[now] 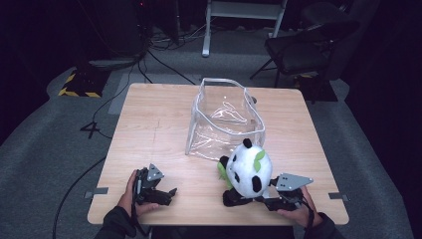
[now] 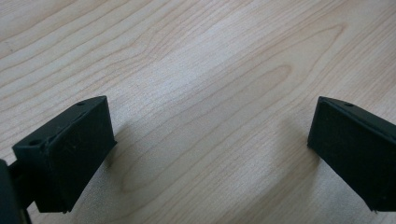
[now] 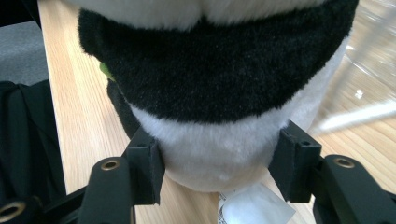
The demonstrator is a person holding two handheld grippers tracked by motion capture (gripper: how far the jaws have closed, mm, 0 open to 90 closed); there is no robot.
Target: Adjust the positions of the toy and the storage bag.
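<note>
A black-and-white panda plush (image 1: 248, 172) with green leaf patches stands near the table's front right, just in front of a clear plastic bag (image 1: 224, 119). My right gripper (image 1: 259, 198) reaches in from the right at the plush's base. In the right gripper view its jaws press both sides of the panda's white lower body (image 3: 210, 84), so the right gripper (image 3: 219, 154) is shut on it. A white label (image 3: 254, 205) hangs under the plush. My left gripper (image 1: 166, 195) rests at the front left, open, and between the jaws of the left gripper (image 2: 210, 135) there is only bare wood.
The wooden table (image 1: 149, 129) has bare surface on its left half and at the far edge. The bag stands upright with its mouth open at the top, and its edge (image 3: 369, 70) lies close to the plush. A dark chair (image 1: 303, 45) and cables lie on the floor beyond.
</note>
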